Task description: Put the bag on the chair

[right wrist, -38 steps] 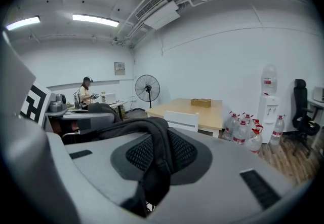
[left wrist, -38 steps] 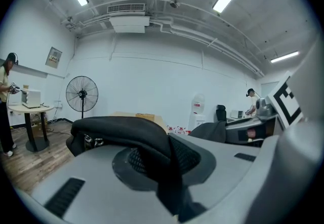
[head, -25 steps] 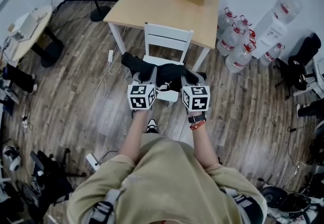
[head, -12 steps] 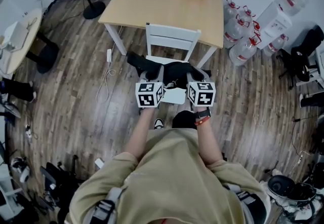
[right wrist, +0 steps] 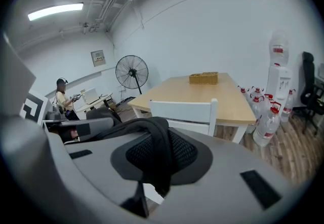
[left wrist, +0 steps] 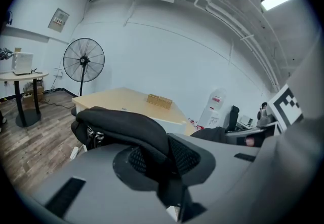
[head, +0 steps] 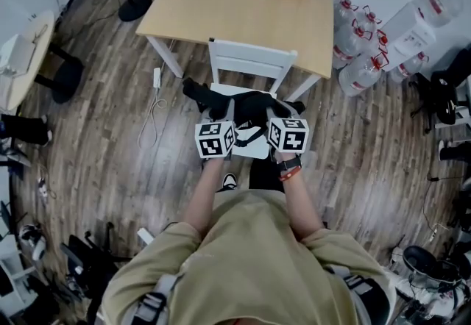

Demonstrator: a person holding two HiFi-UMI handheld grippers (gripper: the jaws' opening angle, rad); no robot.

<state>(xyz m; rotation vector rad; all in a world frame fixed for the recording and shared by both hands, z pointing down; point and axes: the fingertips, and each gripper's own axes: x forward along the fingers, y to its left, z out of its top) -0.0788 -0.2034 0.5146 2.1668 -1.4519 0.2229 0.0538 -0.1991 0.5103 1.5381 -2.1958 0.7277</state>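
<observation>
The left gripper has its jaws pinched on a fold of the black bag, whose bulk rises in front of the wooden table. A small tan box sits on the table. A standing fan is left of the table and a water dispenser is right of it.
</observation>
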